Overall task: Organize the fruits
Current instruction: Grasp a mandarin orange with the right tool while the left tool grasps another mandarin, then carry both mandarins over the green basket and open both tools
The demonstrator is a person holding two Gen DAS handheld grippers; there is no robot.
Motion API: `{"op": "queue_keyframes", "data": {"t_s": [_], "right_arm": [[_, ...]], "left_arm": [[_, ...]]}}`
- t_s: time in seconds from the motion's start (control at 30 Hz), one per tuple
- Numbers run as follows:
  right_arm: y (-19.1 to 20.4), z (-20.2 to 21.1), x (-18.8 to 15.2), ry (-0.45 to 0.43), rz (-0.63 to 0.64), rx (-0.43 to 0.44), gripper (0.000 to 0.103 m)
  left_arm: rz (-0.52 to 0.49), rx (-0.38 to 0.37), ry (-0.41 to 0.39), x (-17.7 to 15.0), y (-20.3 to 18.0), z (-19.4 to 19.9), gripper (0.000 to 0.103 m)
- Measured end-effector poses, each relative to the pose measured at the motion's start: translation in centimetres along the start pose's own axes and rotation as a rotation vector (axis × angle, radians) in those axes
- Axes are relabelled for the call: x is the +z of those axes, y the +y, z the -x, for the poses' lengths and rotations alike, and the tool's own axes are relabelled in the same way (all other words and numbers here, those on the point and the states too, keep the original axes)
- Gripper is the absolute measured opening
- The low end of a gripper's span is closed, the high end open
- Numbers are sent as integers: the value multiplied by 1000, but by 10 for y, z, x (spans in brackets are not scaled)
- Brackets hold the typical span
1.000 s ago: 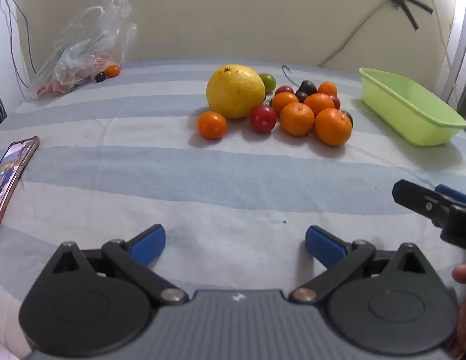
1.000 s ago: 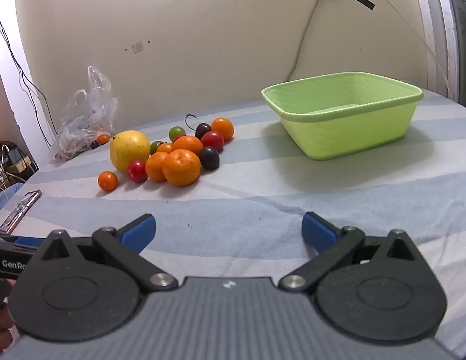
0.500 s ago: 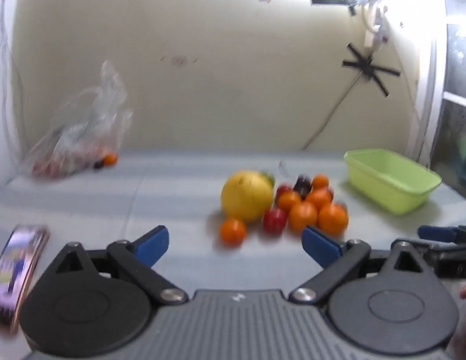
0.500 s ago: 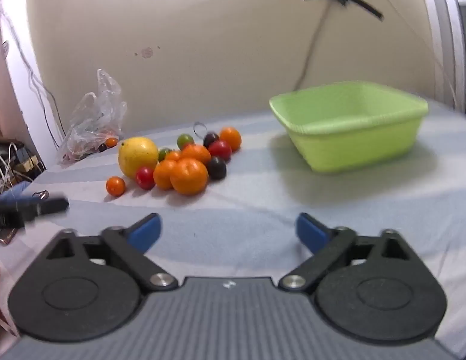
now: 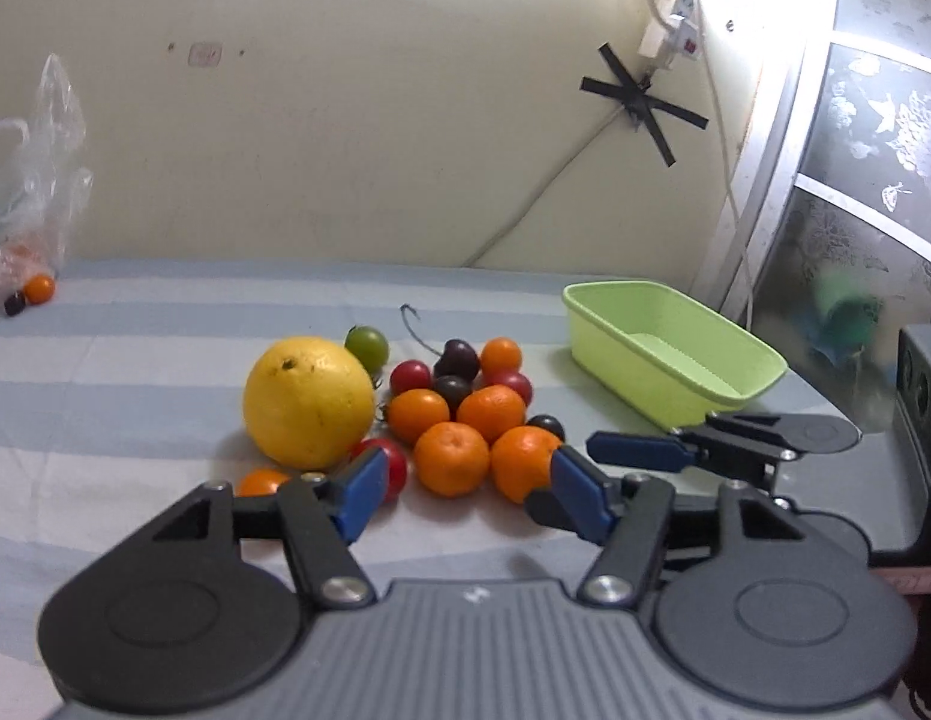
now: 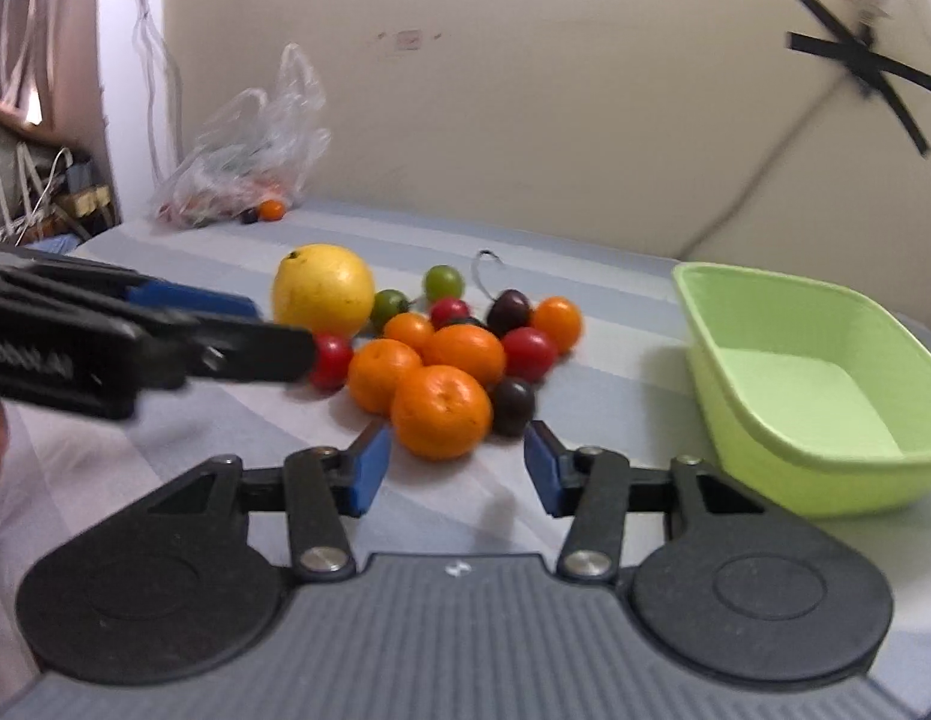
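Both tongs (image 5: 468, 492) (image 6: 453, 468) angled down at fruit pile (image 6: 441, 354); jaws closing, empty.

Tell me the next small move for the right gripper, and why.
Probably ease the right gripper forward around the nearest orange. That fruit sits just beyond the closing jaws, nothing is between them yet, and the green basket on the right is empty. The left gripper faces other fruit.
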State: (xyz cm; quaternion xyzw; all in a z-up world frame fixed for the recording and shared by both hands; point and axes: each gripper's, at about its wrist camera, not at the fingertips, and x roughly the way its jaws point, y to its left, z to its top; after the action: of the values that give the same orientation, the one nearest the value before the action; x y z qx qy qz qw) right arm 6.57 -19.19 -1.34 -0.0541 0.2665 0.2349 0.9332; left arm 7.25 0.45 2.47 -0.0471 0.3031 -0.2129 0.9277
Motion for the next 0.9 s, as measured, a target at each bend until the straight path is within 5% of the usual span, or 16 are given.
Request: {"op": "queue_keyframes", "data": {"t_s": [0.13, 0.17, 0.4, 0.47, 0.57, 0.63, 0.9], "right_arm": [[4, -16, 5, 13, 31, 10, 52], [5, -20, 5, 19, 34, 18, 44], [-6, 5, -8, -18, 45, -48, 43], [-12, 14, -14, -11, 18, -57, 43], [-19, 22, -20, 3, -21, -59, 43], [-19, 26, -23, -10, -32, -57, 43], [-22, 35, -32, -67, -44, -52, 43]], "left_arm": [[-5, -7, 4, -1, 5, -5, 61], [-23, -9, 5, 0, 4, -6, 61], [-227, 7, 50, 4, -17, -31, 61], [-282, 15, 73, 4, -20, -40, 52], [-357, 47, 87, 3, -23, -49, 51], [-376, 69, 90, 3, -24, -51, 36], [-309, 9, 87, -6, -34, -26, 33]]}}
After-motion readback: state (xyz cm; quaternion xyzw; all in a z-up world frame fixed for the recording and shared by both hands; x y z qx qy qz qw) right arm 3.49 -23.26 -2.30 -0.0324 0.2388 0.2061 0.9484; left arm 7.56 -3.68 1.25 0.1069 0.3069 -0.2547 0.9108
